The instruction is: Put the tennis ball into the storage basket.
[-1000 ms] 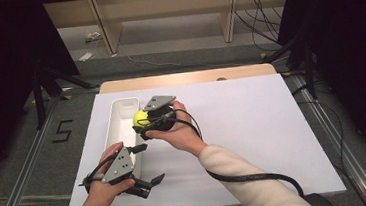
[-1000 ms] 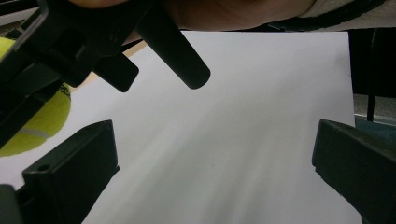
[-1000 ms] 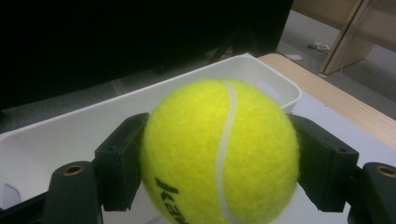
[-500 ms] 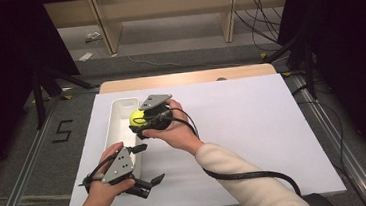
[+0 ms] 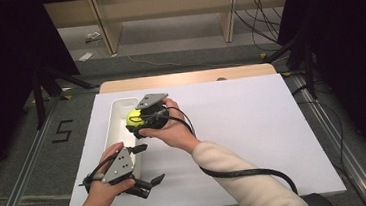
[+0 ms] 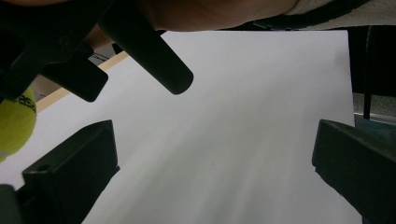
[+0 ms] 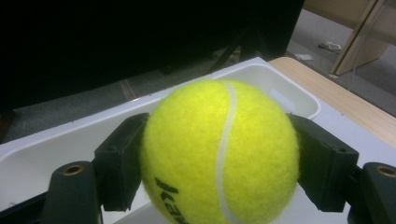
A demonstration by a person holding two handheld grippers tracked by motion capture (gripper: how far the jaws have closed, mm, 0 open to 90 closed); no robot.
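The right gripper (image 5: 140,121), left of centre in the high view, is clamped on a yellow tennis ball (image 7: 219,151), a pad pressing each flank; the ball hangs just above the white tray (image 5: 114,120), over its right rim; the tray's floor looks bare below it. The left gripper (image 5: 143,164), at the lower left of the frame, stands with jaws spread wide and nothing between them, over the white sheet (image 5: 253,127). Judging from this, the pick-up is done; lowering and letting go into the tray remain.
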